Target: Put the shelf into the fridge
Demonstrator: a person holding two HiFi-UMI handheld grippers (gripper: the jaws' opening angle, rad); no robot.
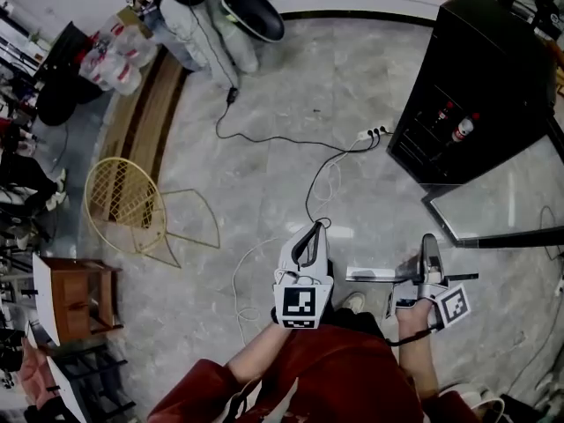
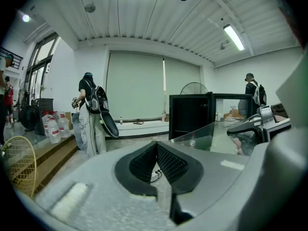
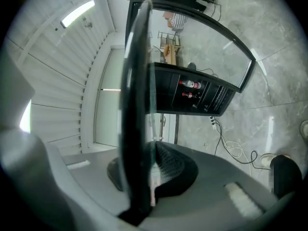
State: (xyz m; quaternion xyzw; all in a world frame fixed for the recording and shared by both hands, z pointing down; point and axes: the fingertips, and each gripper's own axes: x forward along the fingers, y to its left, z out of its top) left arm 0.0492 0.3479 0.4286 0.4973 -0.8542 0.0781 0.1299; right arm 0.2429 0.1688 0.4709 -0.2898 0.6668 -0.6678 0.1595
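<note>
The shelf (image 1: 502,203) is a glass pane in a dark frame, held low above the floor at the right of the head view. My right gripper (image 1: 429,241) is shut on its near edge. In the right gripper view the frame's black edge (image 3: 136,81) runs upright between the jaws of that gripper (image 3: 153,149). The black fridge (image 1: 476,77) stands beyond the shelf with its door open and bottles (image 1: 462,129) inside. My left gripper (image 1: 314,231) is beside the right one, away from the shelf. Its pads (image 2: 163,159) meet with nothing between them.
A power strip with cables (image 1: 370,137) lies on the stone floor in front of the fridge. A yellow wire chair (image 1: 123,203) and a wooden stool (image 1: 77,296) stand at the left. A person with a backpack (image 1: 204,7) stands at the back beside water bottles (image 1: 119,55).
</note>
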